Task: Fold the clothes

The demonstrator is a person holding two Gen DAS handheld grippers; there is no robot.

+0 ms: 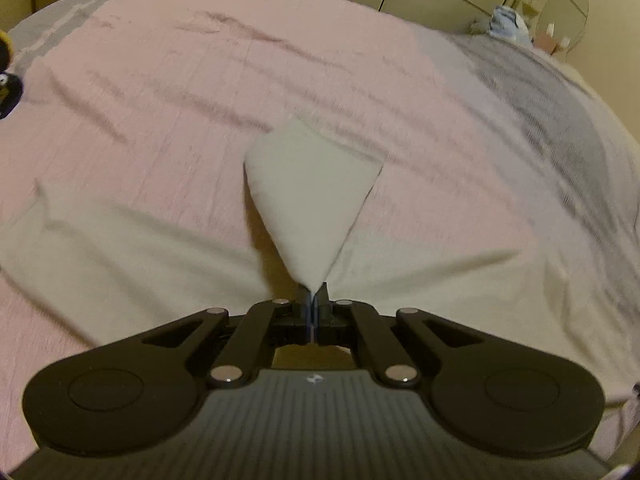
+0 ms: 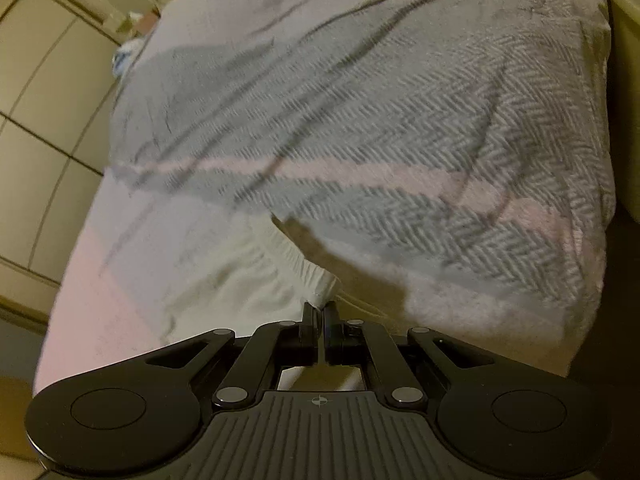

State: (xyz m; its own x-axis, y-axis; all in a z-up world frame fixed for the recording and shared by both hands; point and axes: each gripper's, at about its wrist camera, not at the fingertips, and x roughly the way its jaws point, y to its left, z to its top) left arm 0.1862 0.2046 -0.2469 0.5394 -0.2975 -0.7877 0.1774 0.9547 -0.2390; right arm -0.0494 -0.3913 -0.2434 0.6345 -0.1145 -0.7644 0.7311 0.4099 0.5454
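Scene: a white garment (image 1: 120, 248) lies spread on a bed (image 1: 200, 80) with a pink and grey herringbone bedspread (image 2: 400, 160); both views are somewhat blurred.
Left hand-held gripper (image 1: 314, 300): jaws together, clamped on a corner of the white garment, which rises from the pinch as a pointed flap standing forward of the fingertips.
Right hand-held gripper (image 2: 320, 312): jaws together, pinching the gathered elastic waistband (image 2: 296, 256) at its near end.
Garment type: judged to be shorts or trousers, going by the waistband; the full outline does not show.
Where the garment lies: in the left wrist view it fans out to both sides of the left hand-held gripper and stays flat on the bedspread; in the right wrist view it runs forward and to the left of the right hand-held gripper.
Long axis: it appears to run across the near part of the bed, from one pinch towards the other; a judgement.
Nearer hand: each already holds its own end, so neither has to reach.
Open room: forward of the left hand-held gripper the pink bedspread is bare and wide.
Edges: the bed's side edge falls away just right of the right hand-held gripper; wardrobe doors (image 2: 48, 100) stand beyond the bed's far left edge.
Next move, judged: carry the two held ends forward over the bare bedspread.
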